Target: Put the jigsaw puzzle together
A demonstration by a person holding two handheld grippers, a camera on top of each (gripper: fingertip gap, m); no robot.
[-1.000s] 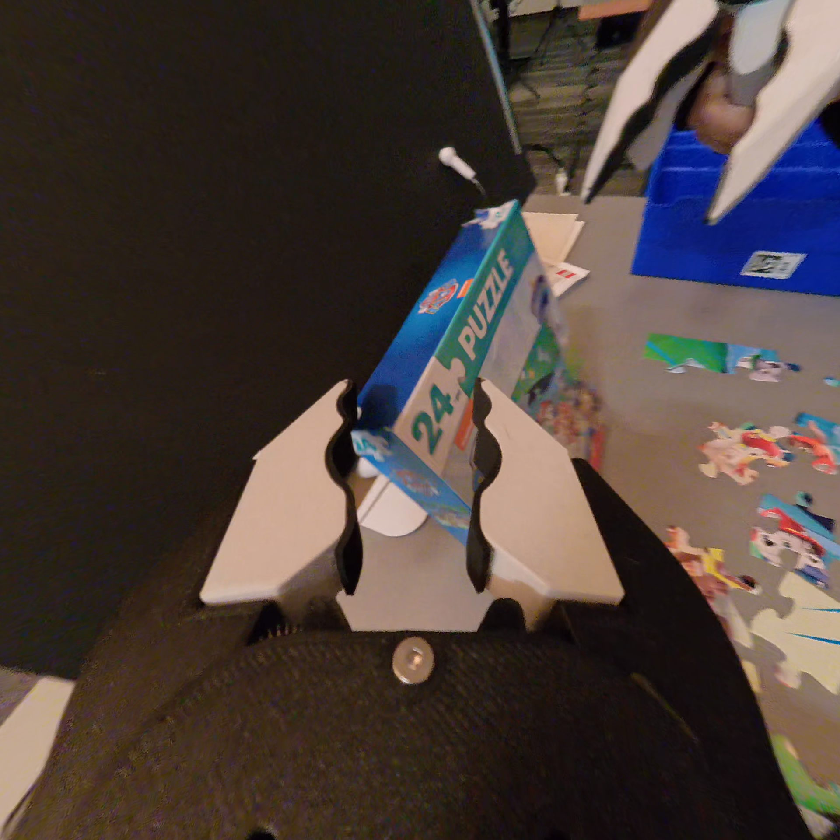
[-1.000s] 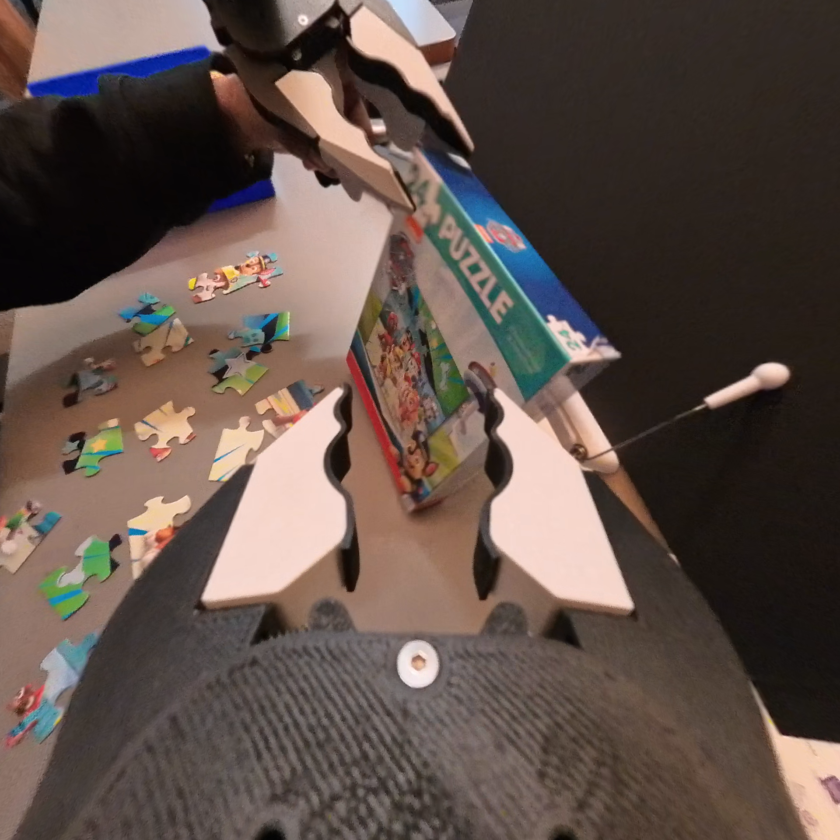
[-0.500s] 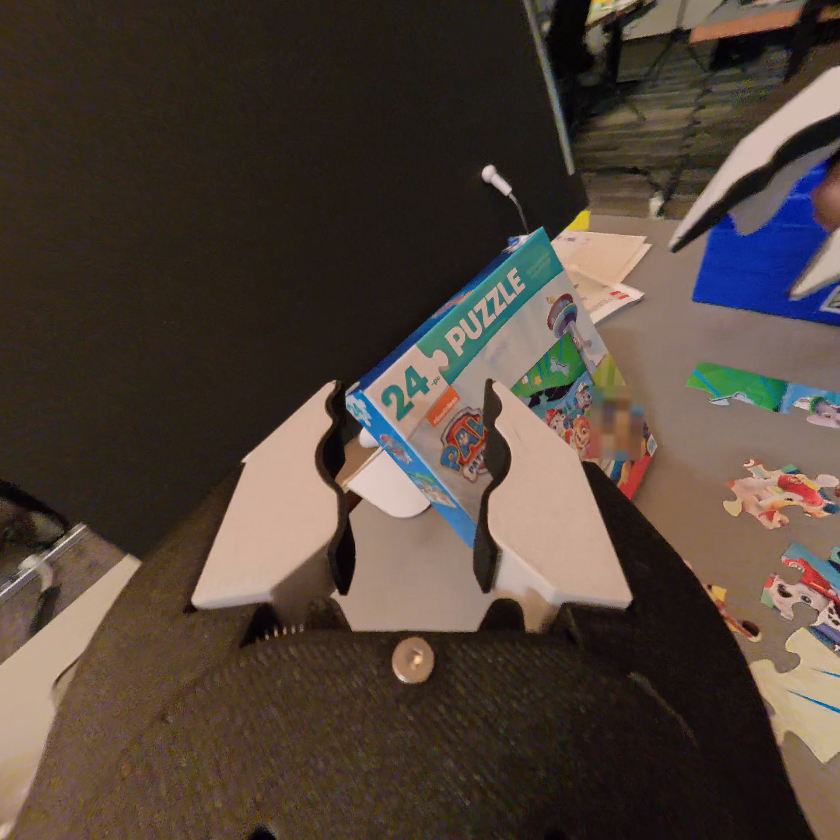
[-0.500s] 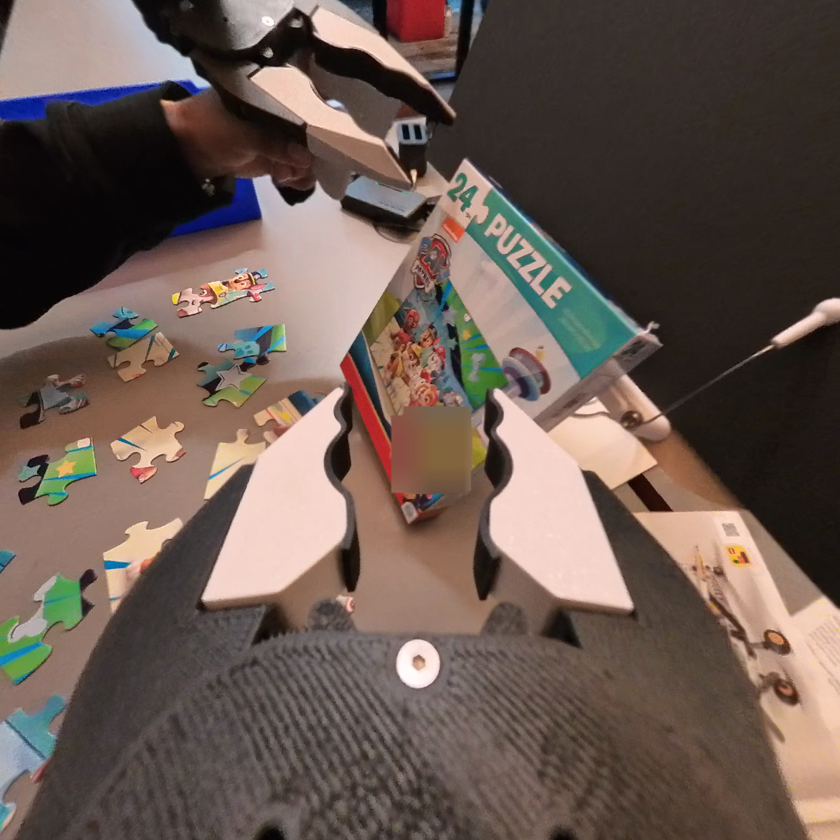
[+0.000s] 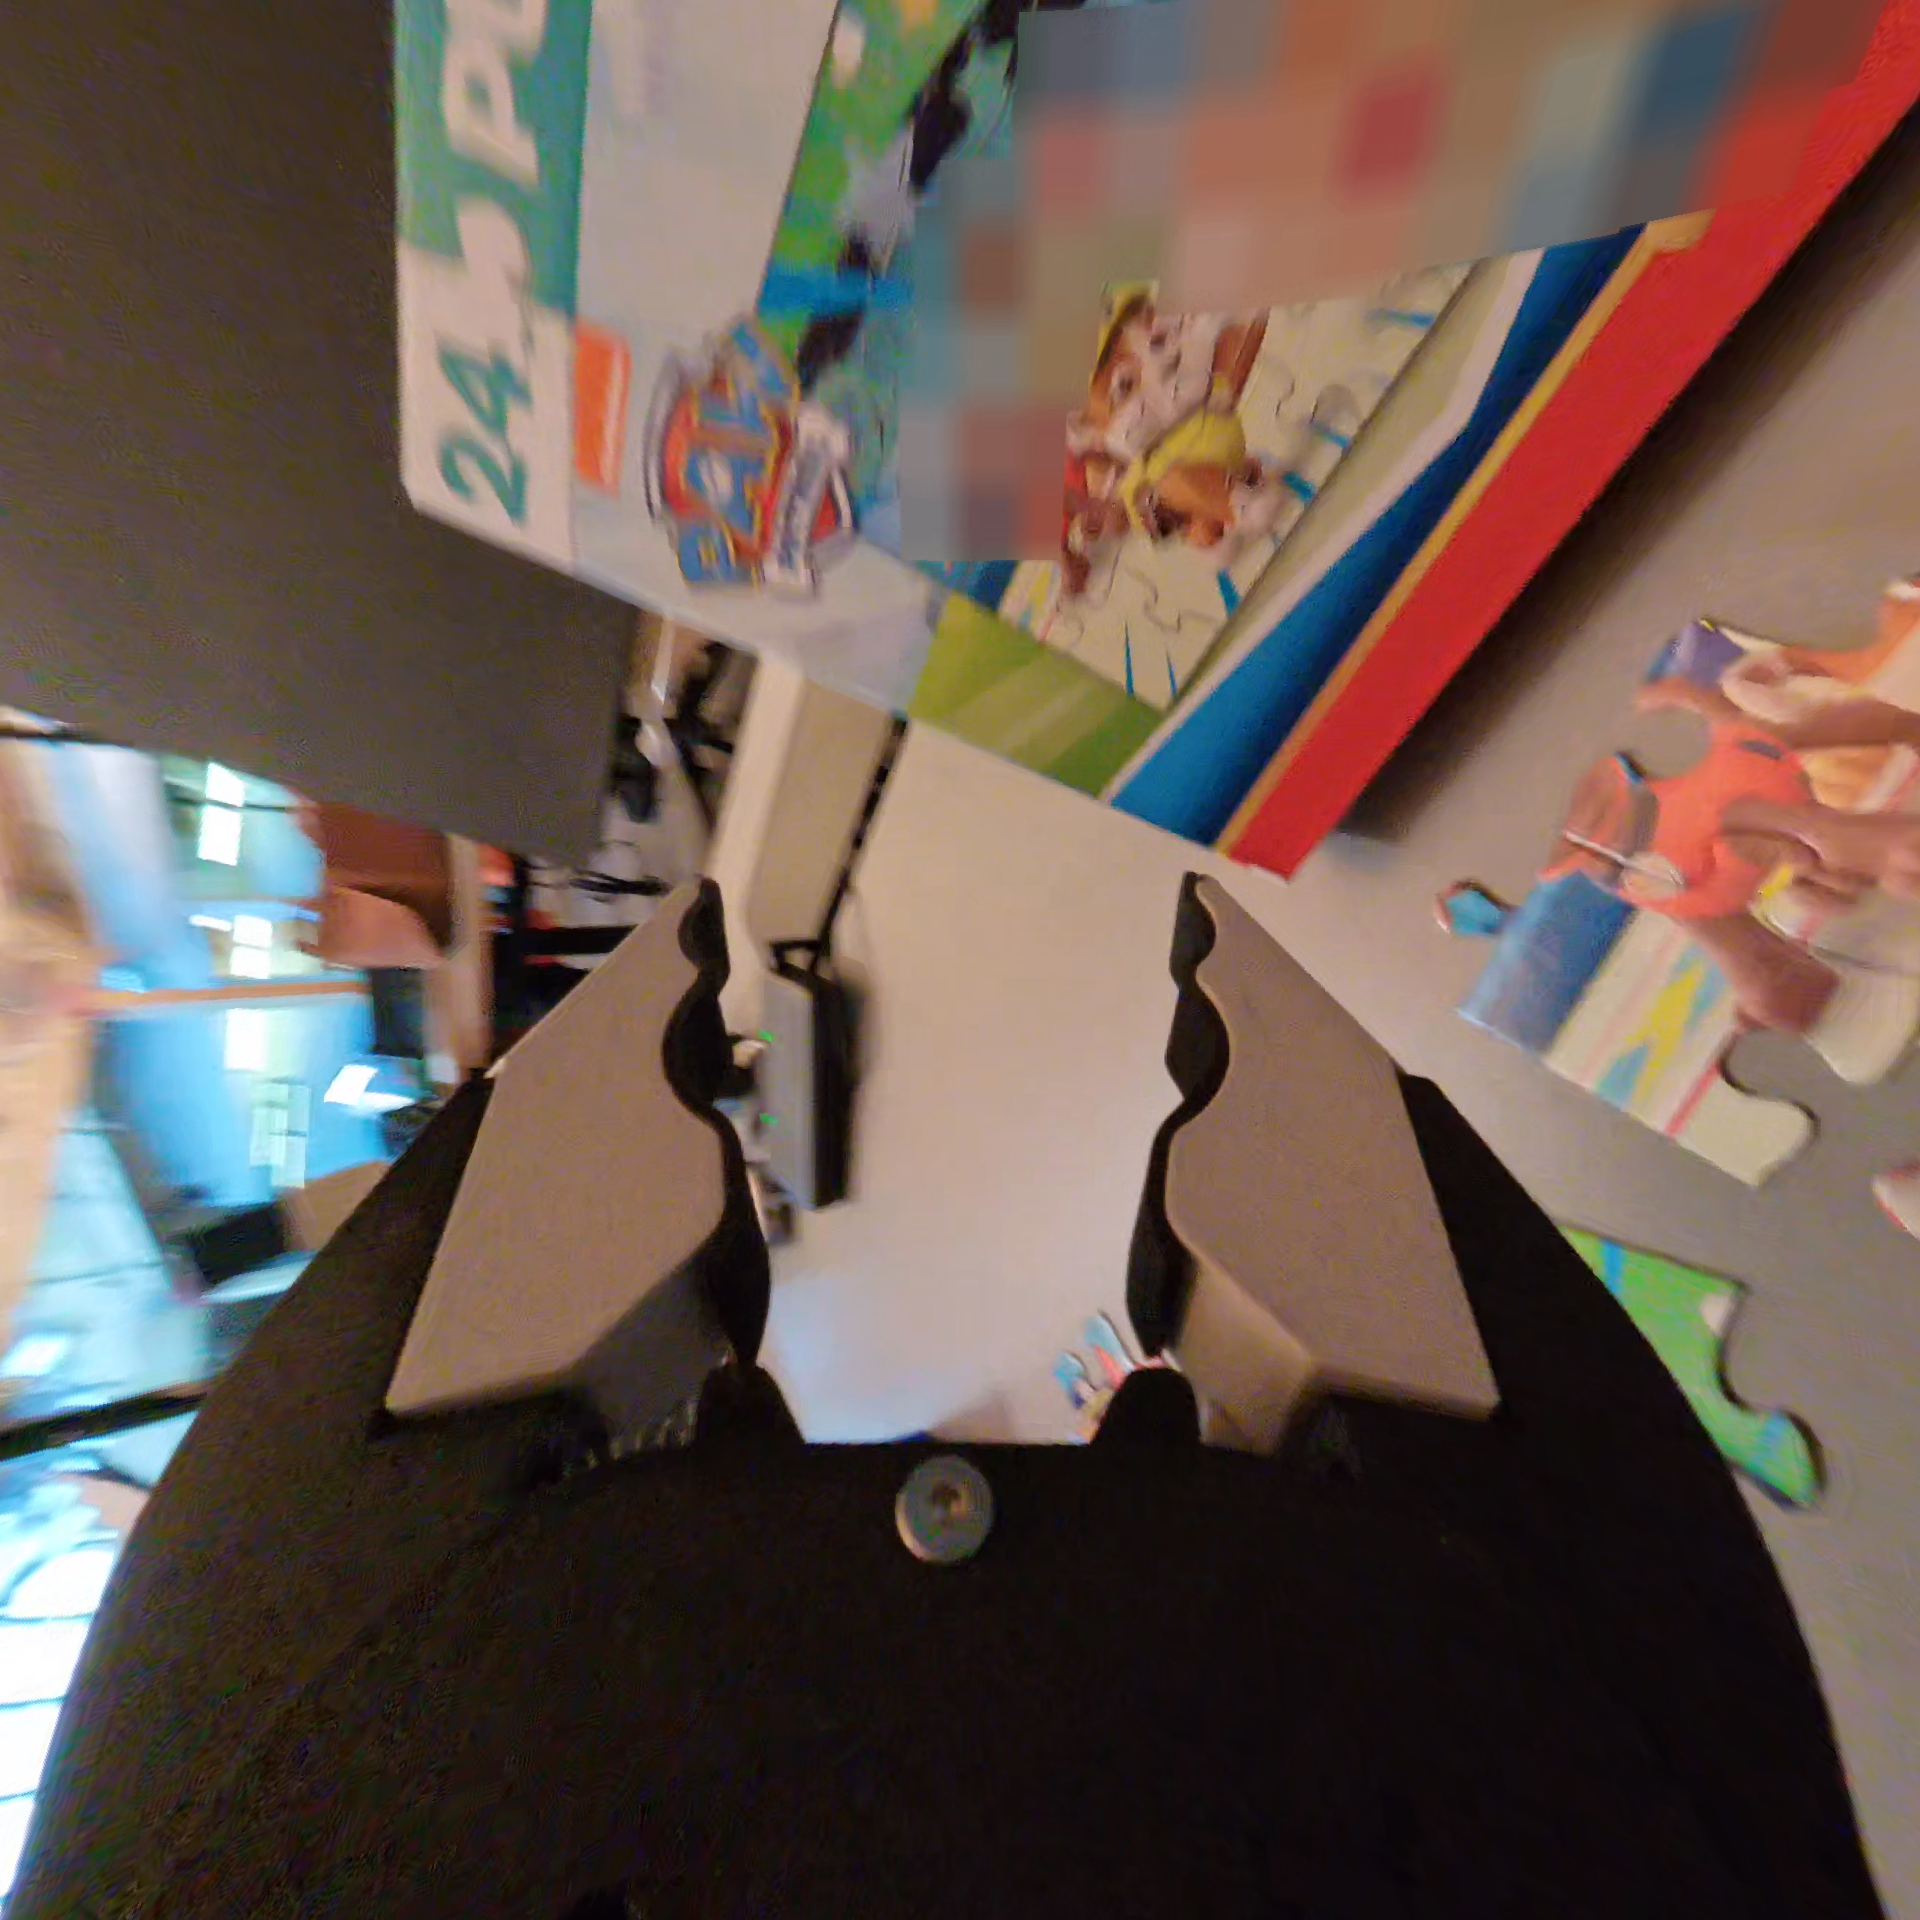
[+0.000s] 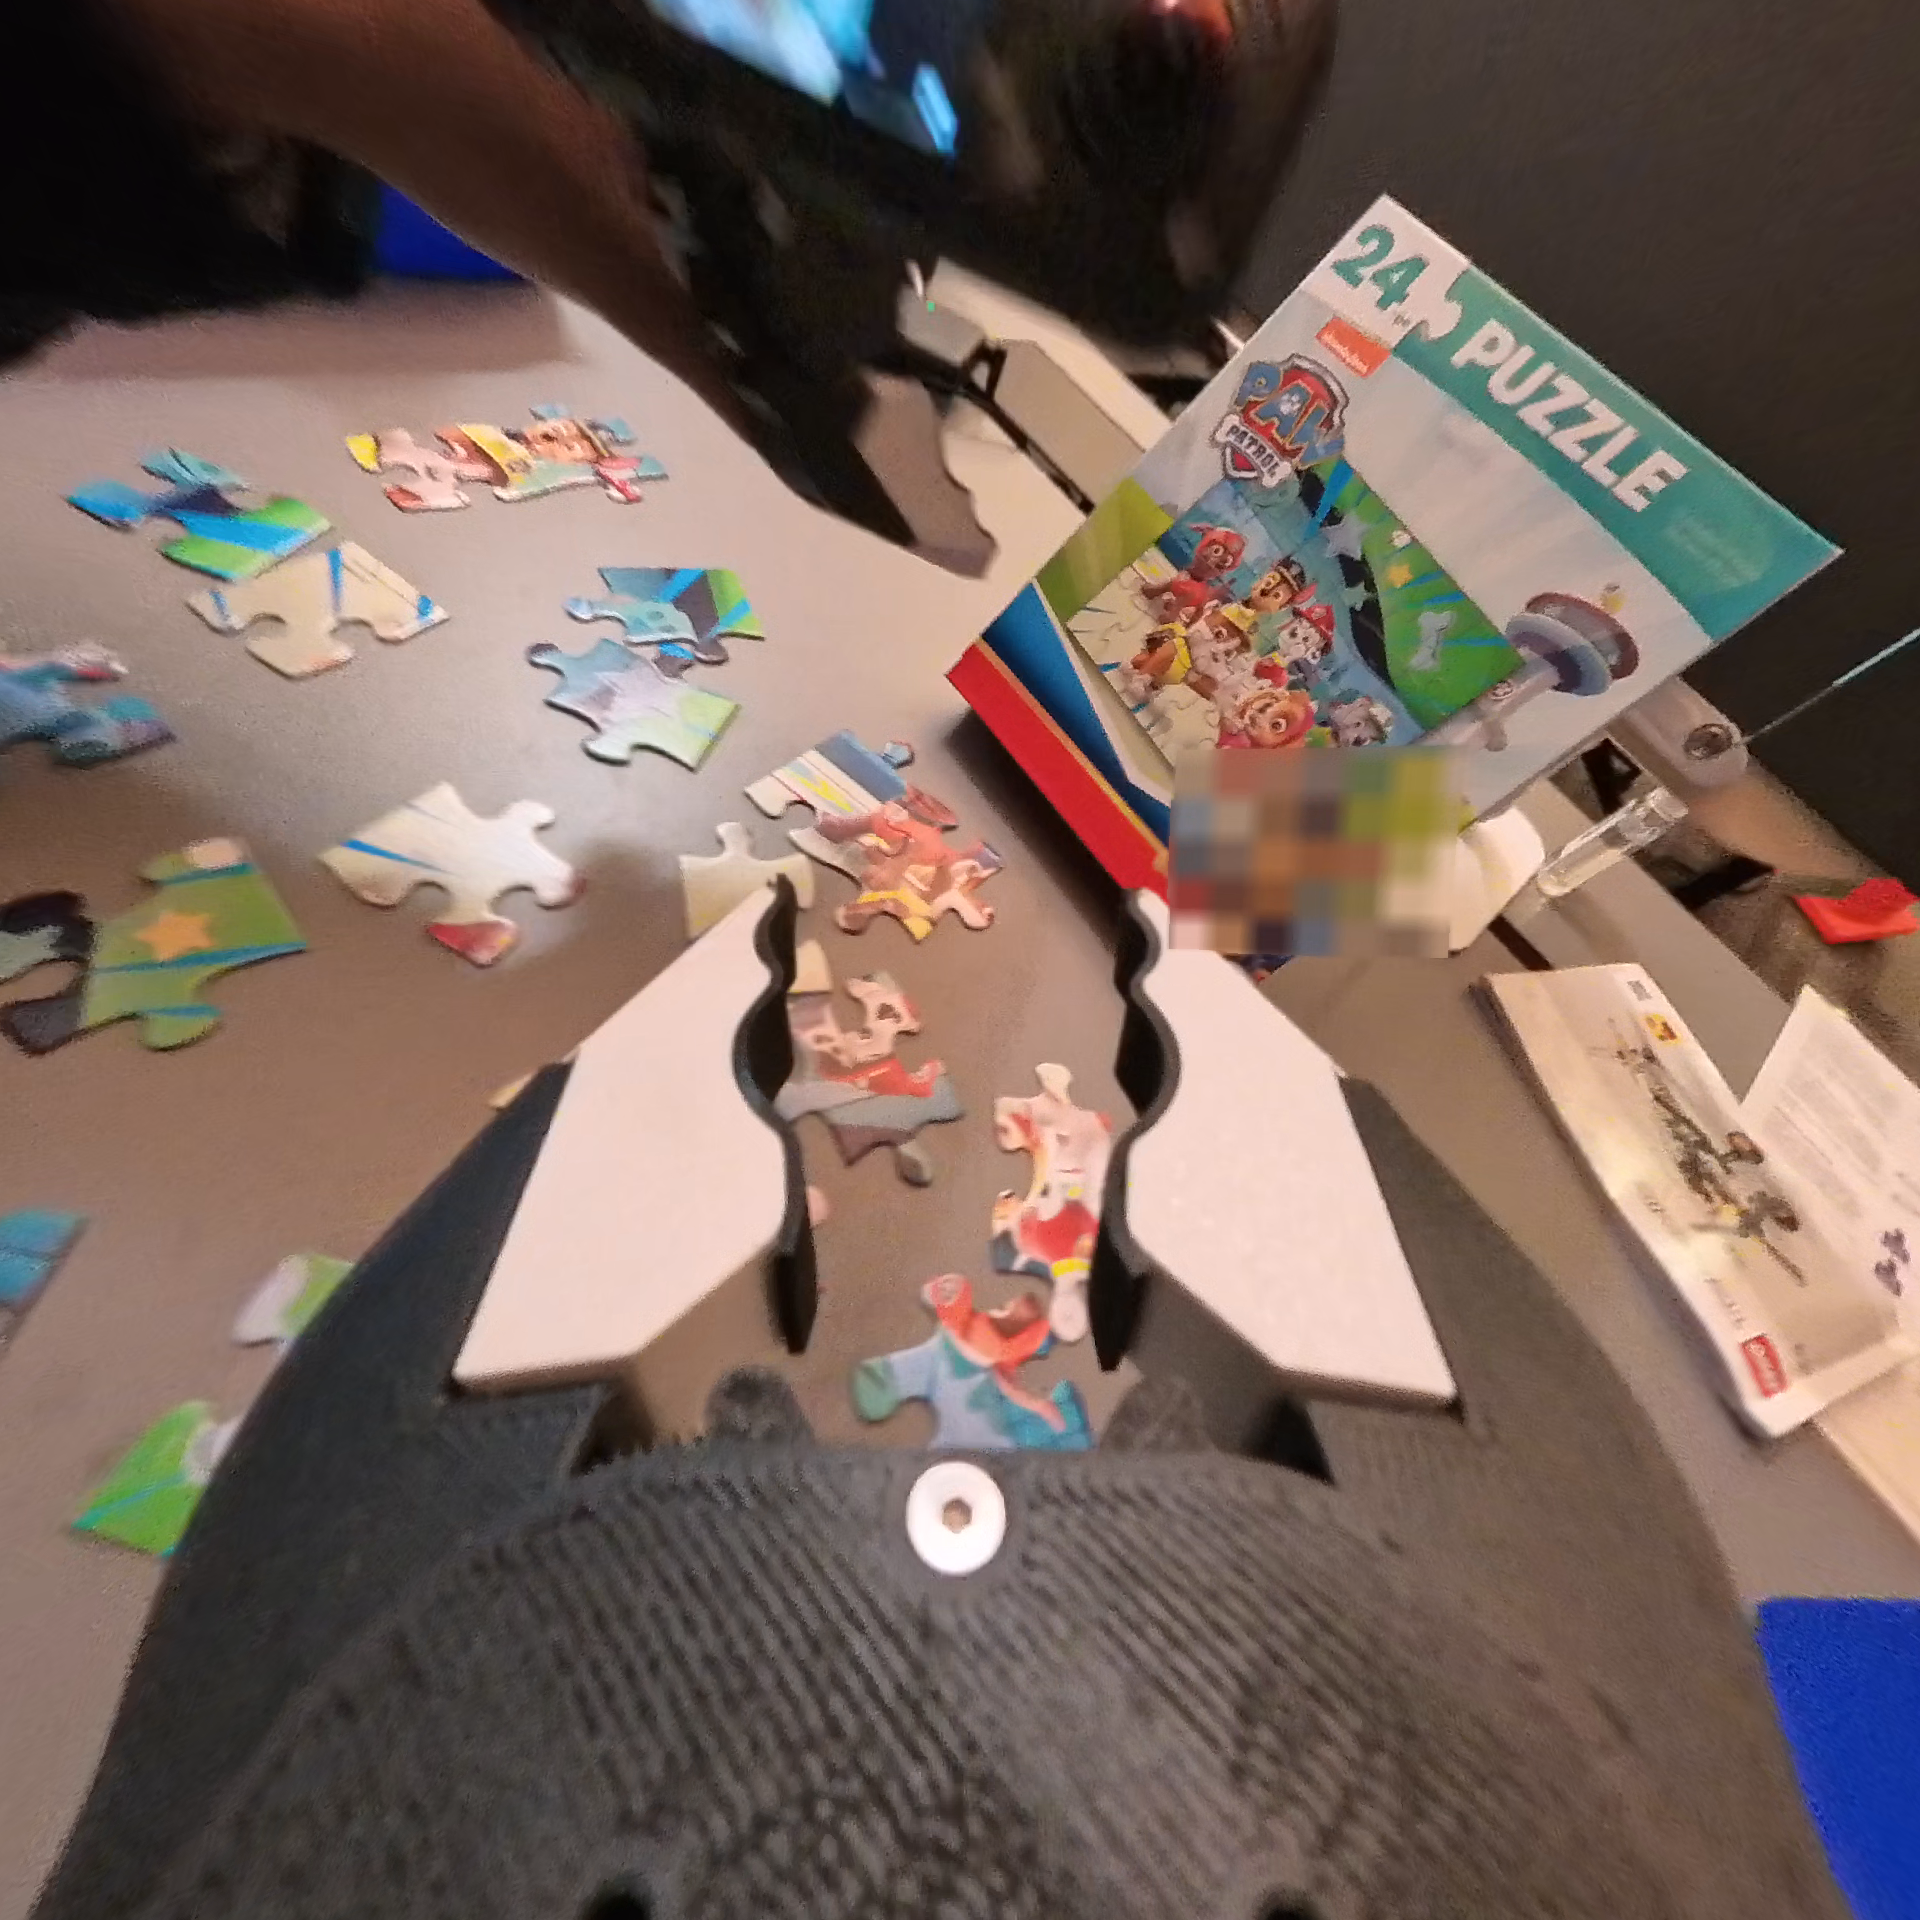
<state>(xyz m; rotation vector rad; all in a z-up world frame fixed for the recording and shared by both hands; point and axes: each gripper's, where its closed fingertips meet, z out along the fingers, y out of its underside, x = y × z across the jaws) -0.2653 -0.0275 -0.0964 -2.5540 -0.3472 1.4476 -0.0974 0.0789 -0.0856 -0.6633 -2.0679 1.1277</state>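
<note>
The puzzle box (image 6: 1455, 540) leans upright against a white stand (image 6: 1496, 883) at the back right of the grey table (image 6: 312, 1091). Several loose puzzle pieces lie face up on the table. My right gripper (image 6: 960, 899) is open and empty above them; one piece (image 6: 862, 1081) and another (image 6: 1049, 1174) lie on the table under its gap. My left gripper (image 5: 948, 894) is open wide and empty, just below the box (image 5: 727, 312) in its blurred, tilted view. It also shows blurred in the right wrist view (image 6: 914, 509), left of the box.
A person's dark-sleeved arm (image 6: 312, 156) reaches over the table's back. An open booklet (image 6: 1714, 1174) lies at the right, a blue bin (image 6: 1849, 1745) at the near right. A black panel stands behind the box. A clear tube (image 6: 1600, 842) and a red scrap (image 6: 1860, 909) lie near the stand. Tip to tip, the grippers are about 20 cm apart.
My left gripper let go of the box's top corner, opened wider and swung away, tilting its view. The box now leans on the stand. My right gripper drew back over the loose pieces.
</note>
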